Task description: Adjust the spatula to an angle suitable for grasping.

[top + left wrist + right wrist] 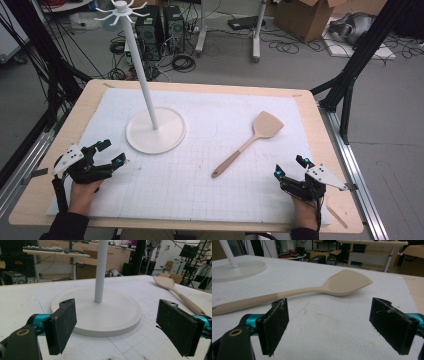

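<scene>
A beige spatula [247,142] lies flat on the white mat, blade toward the back right, handle toward the front left. It also lies across the right gripper view as the spatula [317,288], just beyond the jaws. A white hook stand [155,127] with a round base and tall pole stands at the mat's left middle. My left gripper [111,153] rests open at the front left, facing the stand's base [100,312]. My right gripper [291,166] rests open at the front right, short of the spatula. Both hold nothing.
The white gridded mat [200,170] covers a wooden table [340,150]. Hooks [121,11] spread from the pole's top. Beyond the table stand black frame legs, cables, computer towers and a cardboard box [310,17] on the floor.
</scene>
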Motion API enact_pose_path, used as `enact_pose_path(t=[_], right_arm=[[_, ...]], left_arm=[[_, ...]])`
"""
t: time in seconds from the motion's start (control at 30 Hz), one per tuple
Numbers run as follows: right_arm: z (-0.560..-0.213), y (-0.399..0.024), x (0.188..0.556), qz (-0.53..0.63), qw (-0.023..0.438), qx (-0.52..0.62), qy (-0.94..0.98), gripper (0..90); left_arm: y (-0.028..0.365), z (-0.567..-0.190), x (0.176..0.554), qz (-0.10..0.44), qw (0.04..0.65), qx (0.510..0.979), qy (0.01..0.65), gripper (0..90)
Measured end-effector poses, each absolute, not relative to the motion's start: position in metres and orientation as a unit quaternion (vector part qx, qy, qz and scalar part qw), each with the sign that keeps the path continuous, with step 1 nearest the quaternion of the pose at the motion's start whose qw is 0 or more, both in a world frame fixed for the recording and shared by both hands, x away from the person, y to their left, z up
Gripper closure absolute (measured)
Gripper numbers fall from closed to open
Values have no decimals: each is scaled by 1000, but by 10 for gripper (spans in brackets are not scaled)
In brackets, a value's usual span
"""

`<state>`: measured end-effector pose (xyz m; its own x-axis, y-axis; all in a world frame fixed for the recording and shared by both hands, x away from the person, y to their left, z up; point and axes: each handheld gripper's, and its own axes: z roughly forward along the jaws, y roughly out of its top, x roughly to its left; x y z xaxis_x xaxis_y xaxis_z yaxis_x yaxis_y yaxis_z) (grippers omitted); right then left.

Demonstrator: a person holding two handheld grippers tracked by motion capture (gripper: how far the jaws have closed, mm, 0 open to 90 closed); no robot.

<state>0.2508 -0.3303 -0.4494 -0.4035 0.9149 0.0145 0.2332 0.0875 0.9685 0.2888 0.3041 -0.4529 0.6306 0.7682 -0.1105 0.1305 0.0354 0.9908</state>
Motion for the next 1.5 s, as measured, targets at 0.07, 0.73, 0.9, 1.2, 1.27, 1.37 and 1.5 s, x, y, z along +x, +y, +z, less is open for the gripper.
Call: enact_pose_path(t=[0.07, 0.73, 0.9, 1.2, 1.27, 1.37, 1.5], right_arm=[[-449, -330, 251, 516, 330, 435, 660, 147], [-430, -316, 254, 513, 321, 437, 665, 146], [-428, -315, 252, 513, 322, 436, 666, 146], [-430, -315, 249, 503, 325, 440, 669, 146], [-430, -315, 247, 503, 323, 443, 669, 147], [-431, -316, 247, 500, 321, 444, 670, 147], [-431, -315, 248, 500, 321, 443, 672, 146]], left_arm=[[304, -453, 289, 254, 628, 648, 349, 169], [219, -405, 317, 194, 629, 685, 312, 176], [181, -406, 325, 154, 622, 706, 301, 219], [129, -412, 333, 117, 603, 736, 284, 260], [109, -417, 338, 100, 592, 751, 274, 260], [95, -419, 339, 91, 587, 759, 265, 262], [72, -424, 342, 76, 569, 777, 259, 262]])
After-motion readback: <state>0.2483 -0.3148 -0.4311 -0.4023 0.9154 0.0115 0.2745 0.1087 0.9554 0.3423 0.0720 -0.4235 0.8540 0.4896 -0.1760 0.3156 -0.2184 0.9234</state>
